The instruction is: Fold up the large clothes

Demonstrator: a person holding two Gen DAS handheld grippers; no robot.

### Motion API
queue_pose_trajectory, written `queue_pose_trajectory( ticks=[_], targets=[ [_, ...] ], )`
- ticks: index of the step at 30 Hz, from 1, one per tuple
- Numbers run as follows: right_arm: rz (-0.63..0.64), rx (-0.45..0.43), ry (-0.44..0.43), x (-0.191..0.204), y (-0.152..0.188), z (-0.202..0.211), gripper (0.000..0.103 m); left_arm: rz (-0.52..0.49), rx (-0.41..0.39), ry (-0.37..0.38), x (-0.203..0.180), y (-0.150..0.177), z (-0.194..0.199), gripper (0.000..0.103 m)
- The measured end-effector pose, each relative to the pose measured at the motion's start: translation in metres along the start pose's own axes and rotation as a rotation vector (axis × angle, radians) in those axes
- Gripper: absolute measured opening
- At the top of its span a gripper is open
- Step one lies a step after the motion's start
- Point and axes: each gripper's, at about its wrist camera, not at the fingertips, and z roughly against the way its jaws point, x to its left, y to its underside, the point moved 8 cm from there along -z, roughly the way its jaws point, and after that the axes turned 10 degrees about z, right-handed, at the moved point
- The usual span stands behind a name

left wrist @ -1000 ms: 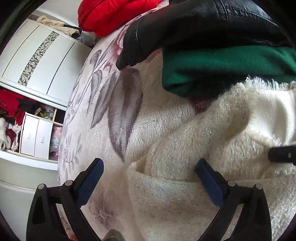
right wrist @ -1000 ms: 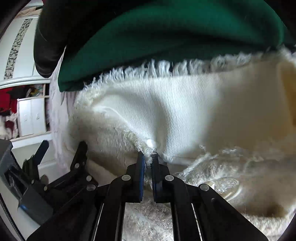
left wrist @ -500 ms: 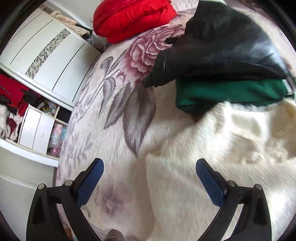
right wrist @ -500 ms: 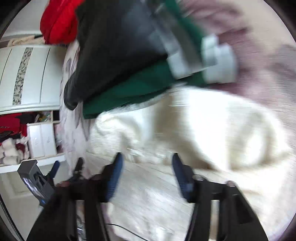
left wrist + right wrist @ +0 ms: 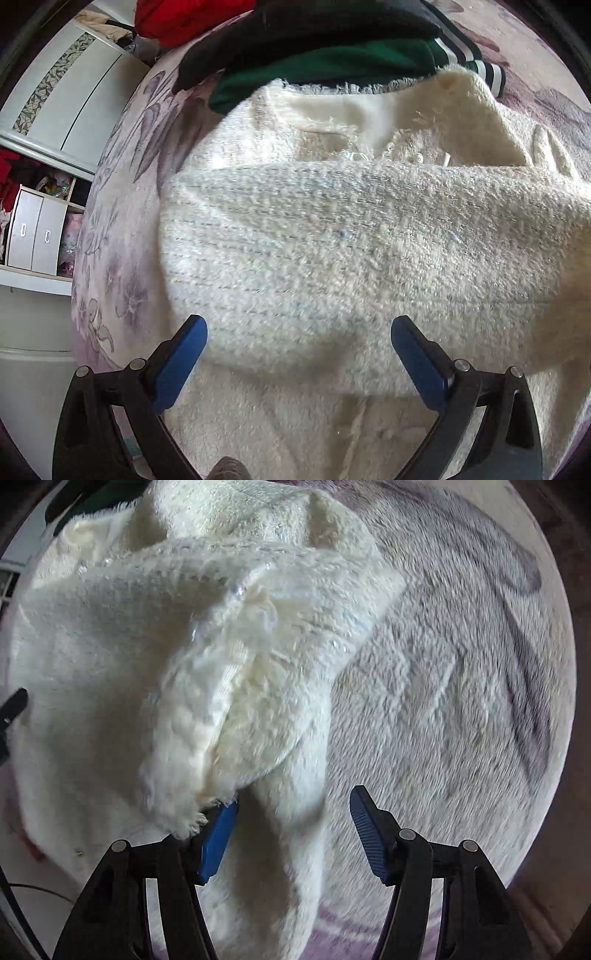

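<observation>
A cream-white fuzzy garment [image 5: 351, 240] with faint grey-blue horizontal lines lies on a pale blanket [image 5: 122, 206] printed with mauve and grey flowers and leaves. Behind it sit a dark green garment [image 5: 332, 62] with black-and-white striped trim, a black jacket [image 5: 295, 33], and a bright red item [image 5: 184, 18]. The wardrobe [image 5: 74, 92] is white with a grey mosaic strip. Both grippers are black with blue pads [image 5: 181, 363].

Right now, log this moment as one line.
garment: cream sweater part-folded on bedspread | left gripper: open, empty | right gripper: open, just closing slightly, cloth between, unpinched
</observation>
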Motion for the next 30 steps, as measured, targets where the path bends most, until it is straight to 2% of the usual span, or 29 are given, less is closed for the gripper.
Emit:
queue_pose_trajectory(
  ticks=[1,2,4,6,9,11,14,16,17,20,22,23,25,28,30],
  targets=[
    [-0.010,-0.024,0.043,-0.009,-0.007,-0.005,0.051,-0.001,0.009,-0.001,-0.006,-0.002,-0.009,0.103],
    [-0.059,-0.052,0.043,-0.021,-0.010,-0.005,0.051,-0.004,0.022,-0.002,-0.010,-0.003,-0.018,0.103],
    [-0.249,-0.098,-0.062,-0.051,-0.007,-0.007,0.051,-0.015,0.038,0.033,-0.020,-0.005,-0.030,0.103],
    [-0.381,-0.089,-0.144,-0.070,0.008,-0.015,0.051,-0.027,0.027,0.041,-0.024,-0.003,-0.032,0.103],
    [-0.477,-0.060,-0.169,-0.079,0.029,-0.016,0.052,-0.048,0.013,0.039,-0.021,-0.001,-0.026,0.103],
    [-0.455,-0.049,-0.165,-0.072,0.038,-0.007,0.052,-0.043,0.000,0.034,-0.013,-0.001,-0.014,0.103],
    [-0.366,-0.034,-0.114,-0.075,0.036,0.004,0.051,-0.014,-0.043,0.033,0.004,0.002,0.006,0.103],
    [-0.354,-0.046,-0.028,-0.087,0.031,0.005,0.049,0.006,-0.065,0.025,0.014,0.009,0.017,0.103],
    [-0.374,-0.036,-0.019,-0.098,0.030,0.000,0.049,0.013,-0.069,0.008,0.019,0.014,0.020,0.103],
    [-0.474,0.054,-0.118,-0.114,0.040,-0.020,0.049,0.032,-0.073,-0.035,0.029,0.034,0.029,0.103],
    [-0.392,0.052,-0.089,-0.117,0.041,-0.007,0.052,0.050,-0.078,-0.075,0.036,0.050,0.034,0.103],
    [-0.340,0.055,-0.059,-0.122,0.041,0.002,0.058,0.061,-0.073,-0.098,0.038,0.059,0.037,0.103],
    [-0.252,0.058,-0.017,-0.125,0.051,0.015,0.060,0.085,-0.051,-0.144,0.042,0.081,0.045,0.103],
    [-0.148,0.062,0.010,-0.134,0.084,0.030,0.062,0.120,-0.001,-0.202,0.038,0.122,0.059,0.103],
    [-0.091,0.062,0.021,-0.148,0.105,0.038,0.066,0.114,0.031,-0.247,0.023,0.148,0.073,0.103]
  ],
)
